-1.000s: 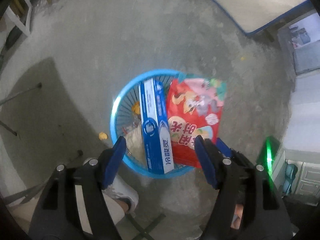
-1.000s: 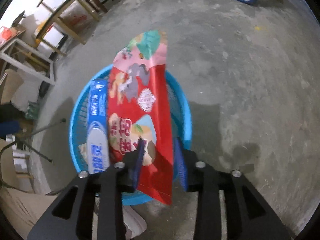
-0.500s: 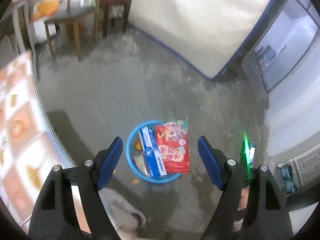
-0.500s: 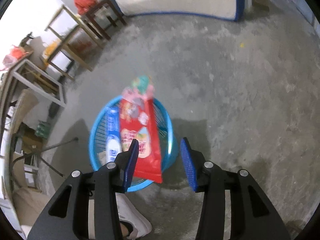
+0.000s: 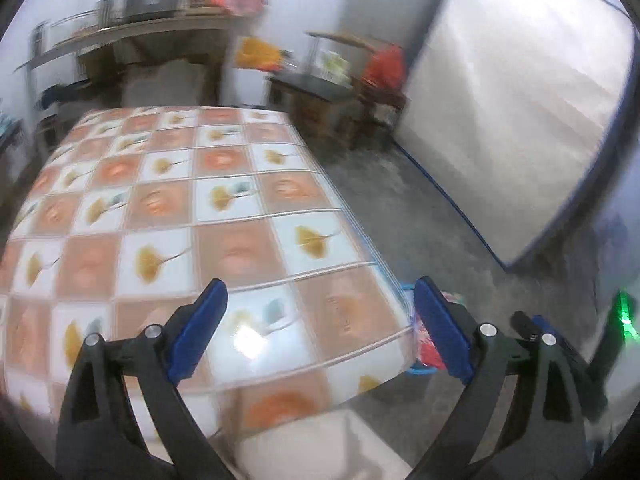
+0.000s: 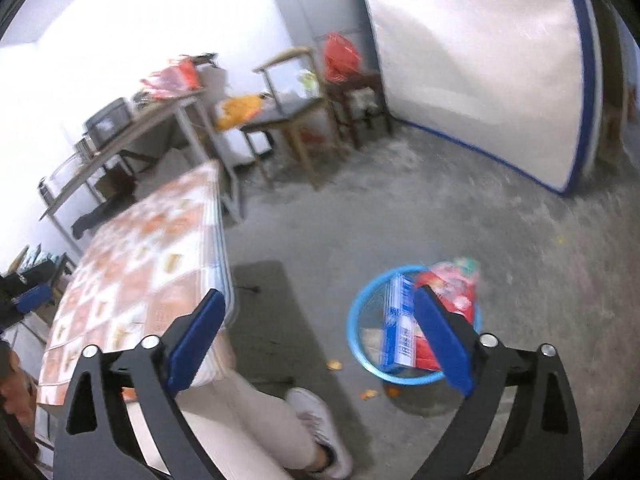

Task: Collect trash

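Note:
A round blue trash basket point(image 6: 360, 354) stands on the concrete floor right of the table. In it a blue box point(image 6: 394, 328) and a red snack bag point(image 6: 456, 288) stand upright. My right gripper point(image 6: 316, 334) is open and empty, high above the floor, left of the basket. My left gripper point(image 5: 318, 330) is open and empty, over the near right corner of the tablecloth-covered table point(image 5: 160, 200). In the left wrist view only a sliver of the basket point(image 5: 420, 370) and red bag point(image 5: 428, 350) shows past the table edge.
The person's leg and white shoe point(image 6: 320, 428) are on the floor below the right gripper. Orange scraps point(image 6: 334, 366) lie near the basket. Chairs and side tables point(image 6: 296, 120) stand at the back. A white, blue-edged panel point(image 6: 480, 80) leans at the right.
Both grippers rose and pulled back from the basket toward the table. The right gripper let go of the red bag, which stays in the basket, and opened wide.

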`<state>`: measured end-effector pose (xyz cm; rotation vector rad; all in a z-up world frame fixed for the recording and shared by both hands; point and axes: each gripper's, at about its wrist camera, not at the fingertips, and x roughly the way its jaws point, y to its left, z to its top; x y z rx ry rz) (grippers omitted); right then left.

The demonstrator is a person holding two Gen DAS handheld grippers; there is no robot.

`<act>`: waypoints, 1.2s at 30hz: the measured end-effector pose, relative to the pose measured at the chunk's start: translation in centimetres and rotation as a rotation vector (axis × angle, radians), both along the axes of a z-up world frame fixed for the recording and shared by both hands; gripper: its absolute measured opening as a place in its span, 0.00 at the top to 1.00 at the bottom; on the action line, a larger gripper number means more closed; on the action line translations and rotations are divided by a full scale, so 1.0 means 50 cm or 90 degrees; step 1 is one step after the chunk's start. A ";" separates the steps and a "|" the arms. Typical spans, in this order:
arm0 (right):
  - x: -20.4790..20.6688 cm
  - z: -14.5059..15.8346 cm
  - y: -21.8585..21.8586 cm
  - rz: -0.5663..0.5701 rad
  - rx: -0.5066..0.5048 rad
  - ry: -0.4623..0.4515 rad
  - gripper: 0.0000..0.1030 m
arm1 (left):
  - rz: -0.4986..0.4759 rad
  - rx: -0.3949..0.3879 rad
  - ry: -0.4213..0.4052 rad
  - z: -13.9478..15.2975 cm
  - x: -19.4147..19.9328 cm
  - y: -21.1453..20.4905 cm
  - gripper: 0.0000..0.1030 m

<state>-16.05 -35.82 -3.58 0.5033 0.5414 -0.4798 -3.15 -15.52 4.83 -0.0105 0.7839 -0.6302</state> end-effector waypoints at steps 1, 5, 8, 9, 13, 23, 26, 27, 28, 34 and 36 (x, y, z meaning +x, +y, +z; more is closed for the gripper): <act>0.006 0.015 0.023 0.006 -0.008 -0.008 0.06 | 0.017 0.001 -0.005 -0.002 -0.005 0.020 0.12; 0.031 0.063 0.125 0.055 -0.068 -0.019 0.06 | 0.103 -0.015 -0.021 -0.011 -0.036 0.099 0.10; 0.050 0.079 0.189 0.058 -0.121 0.021 0.06 | 0.147 -0.012 -0.021 -0.017 -0.049 0.140 0.09; 0.054 0.084 0.208 0.059 -0.137 0.033 0.06 | 0.162 -0.007 -0.025 -0.018 -0.057 0.152 0.09; 0.054 0.084 0.265 0.026 -0.229 0.061 0.06 | 0.216 0.018 -0.052 -0.010 -0.065 0.185 0.08; 0.043 0.082 0.303 0.054 -0.204 0.065 0.06 | 0.275 0.087 -0.114 0.002 -0.076 0.200 0.09; 0.042 0.068 0.301 0.043 -0.202 0.092 0.06 | 0.292 0.112 -0.097 -0.009 -0.073 0.202 0.08; 0.039 0.064 0.299 0.036 -0.202 0.102 0.06 | 0.295 0.116 -0.092 -0.012 -0.073 0.203 0.08; 0.038 0.060 0.298 0.033 -0.202 0.107 0.06 | 0.298 0.118 -0.086 -0.016 -0.071 0.203 0.08; 0.031 0.042 0.280 0.010 -0.195 0.143 0.06 | 0.248 0.171 -0.057 -0.045 -0.078 0.166 0.09; 0.030 0.039 0.276 0.006 -0.197 0.148 0.06 | 0.203 0.188 -0.049 -0.059 -0.088 0.140 0.09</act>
